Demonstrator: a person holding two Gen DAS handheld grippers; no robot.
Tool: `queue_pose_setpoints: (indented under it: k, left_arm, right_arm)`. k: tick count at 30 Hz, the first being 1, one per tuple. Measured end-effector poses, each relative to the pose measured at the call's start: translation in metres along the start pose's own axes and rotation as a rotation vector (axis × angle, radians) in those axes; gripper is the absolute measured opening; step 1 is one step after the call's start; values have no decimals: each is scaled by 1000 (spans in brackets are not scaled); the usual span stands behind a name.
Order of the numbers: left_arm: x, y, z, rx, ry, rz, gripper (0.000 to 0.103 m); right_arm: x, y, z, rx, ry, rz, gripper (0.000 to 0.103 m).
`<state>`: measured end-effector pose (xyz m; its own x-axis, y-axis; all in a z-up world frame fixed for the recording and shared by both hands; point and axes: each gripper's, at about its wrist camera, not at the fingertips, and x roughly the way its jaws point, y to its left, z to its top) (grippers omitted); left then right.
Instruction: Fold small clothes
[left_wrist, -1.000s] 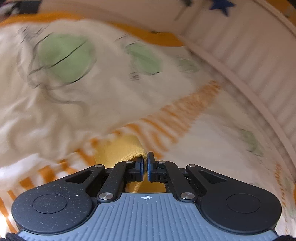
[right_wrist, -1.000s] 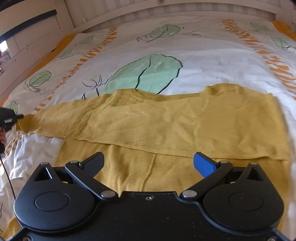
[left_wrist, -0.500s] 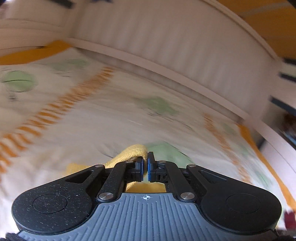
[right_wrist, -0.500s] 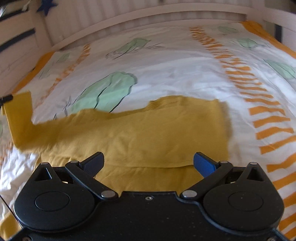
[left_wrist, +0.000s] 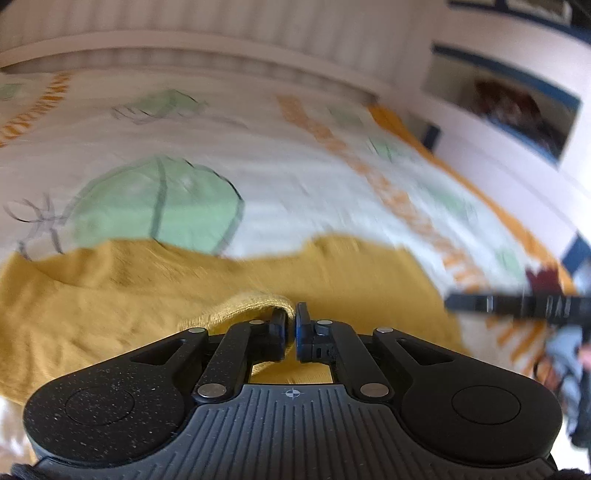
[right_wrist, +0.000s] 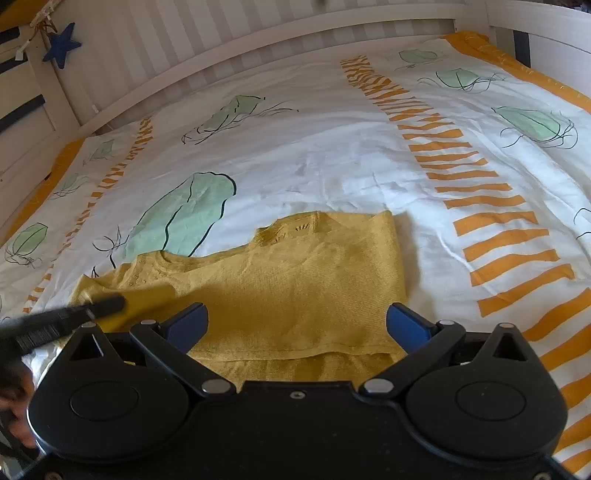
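lying folded on duvet (right_wrist: 332, 155) — mustard knit top (right_wrist: 295, 280); left hand-held gripper (left_wrist: 291, 330) pinching cuff (left_wrist: 251, 306), right hand-held gripper (right_wrist: 295, 325) spread.

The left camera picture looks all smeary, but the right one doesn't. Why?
Left wrist view: the white leaf-print bedcover and mustard-yellow knitted sweater are streaked by motion blur. Right wrist view: sharp, though the bed rail curves from fisheye distortion.

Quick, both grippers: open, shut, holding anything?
Left gripper: jaws just starting to open, still pinching the sleeve cuff of the yellow sweater.
Right gripper: open, holding nothing.
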<state>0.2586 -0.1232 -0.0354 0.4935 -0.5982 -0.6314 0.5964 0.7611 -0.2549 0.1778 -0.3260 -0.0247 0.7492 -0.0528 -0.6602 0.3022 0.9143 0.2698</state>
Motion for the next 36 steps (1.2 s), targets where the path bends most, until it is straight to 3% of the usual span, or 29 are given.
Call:
queue_pose_setpoints:
  k: [1,2,3,6,9,12,16,19,24,27,33,36]
  left_arm:
    - [4,-2,-3,20,25,-12,15]
    - [6,-4,-4,34,41,-24,33]
    - [3,-9,-7,47,43,-37,44]
    - [-5,-20,-13,116,19,-44,46]
    - [-24,-28,-11,205,13,0,49]
    - [-45,-24,-10,217,10,60,54]
    - [-64,4,-18,148,54,165,55]
    - [-67,39,-24,18,90,260,54]
    - [-65,97,-28,-163,153,347,54]
    - [-72,117,-16,-179,131,357,55]
    - [-84,135,-3,-159,80,465,55]
    - [-85,137,-6,-178,82,460,55]
  right_arm:
    - [0,-1,0,0,0,-2,103]
    - [0,-1,0,1,0,-4,103]
    - [0,-2,1,3,0,-6,103]
    - [-1,-4,2,7,-6,-11,103]
    - [-2,-5,3,0,-18,-19,103]
    - [-3,-4,3,-19,-27,-28,103]
    - [-3,3,0,-55,-26,-32,103]
    - [-2,13,-5,-104,-28,-36,103]
    - [2,43,-22,-224,-28,-53,103]
    - [8,71,-32,-322,-25,-40,103]
    - [21,144,-55,-580,-39,3,103]
    - [36,171,-60,-646,-30,16,102]
